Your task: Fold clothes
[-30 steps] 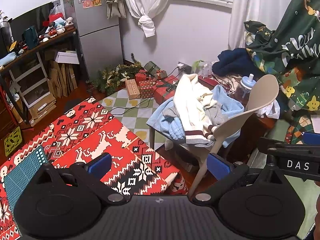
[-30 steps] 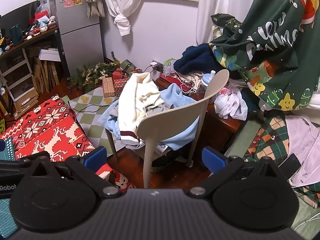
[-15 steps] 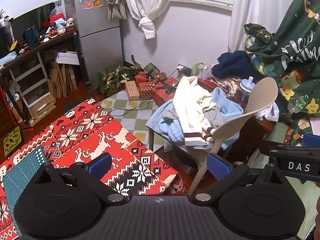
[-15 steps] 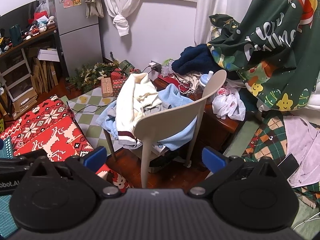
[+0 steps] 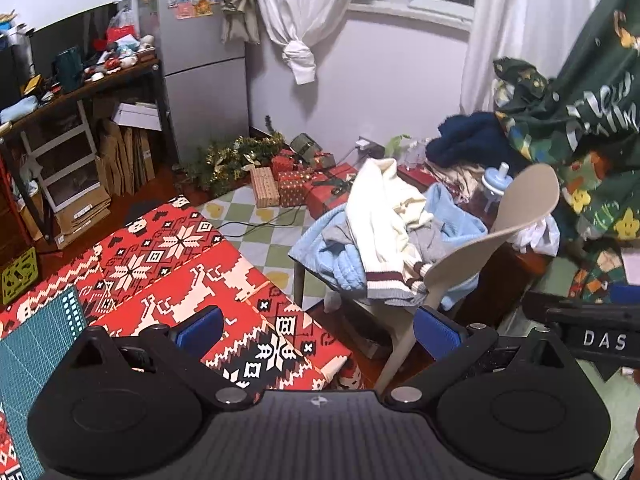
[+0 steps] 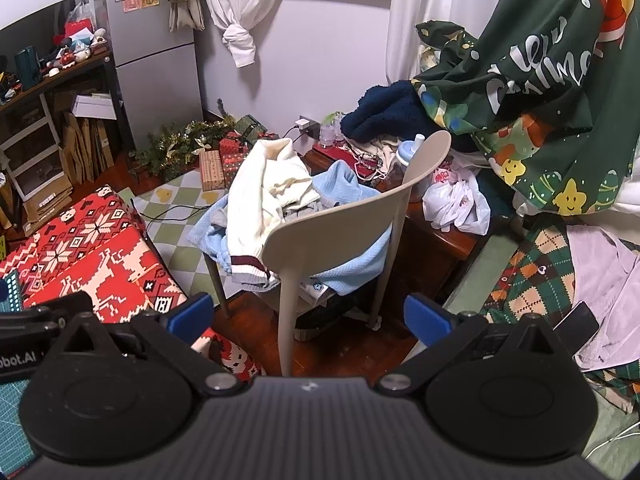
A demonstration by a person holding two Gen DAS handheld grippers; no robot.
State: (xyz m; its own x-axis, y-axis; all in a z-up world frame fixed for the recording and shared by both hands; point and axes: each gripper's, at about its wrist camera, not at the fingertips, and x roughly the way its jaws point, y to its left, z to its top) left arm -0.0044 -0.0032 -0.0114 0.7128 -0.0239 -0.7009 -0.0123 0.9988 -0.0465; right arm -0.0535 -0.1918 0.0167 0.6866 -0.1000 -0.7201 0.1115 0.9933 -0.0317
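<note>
The surface [image 5: 168, 264], covered by a red patterned cloth, occupies the lower left of both views, with a green cutting mat [image 5: 36, 344] lying on its near end. A beige chair [image 6: 340, 232] stands just beside the far corner of the surface, on the wooden floor. The clothes [image 6: 272, 200] are heaped on the chair seat: a cream sweater [image 5: 384, 220] with dark red trim lies on top of a light blue garment [image 5: 332, 256] and a grey one. The left hand-held gripper [image 5: 318, 326] is released, jaws wide apart, holding nothing, above the surface corner. The right hand-held gripper [image 6: 308, 314] is likewise released and empty, facing the chair back, well apart from the clothes.
</note>
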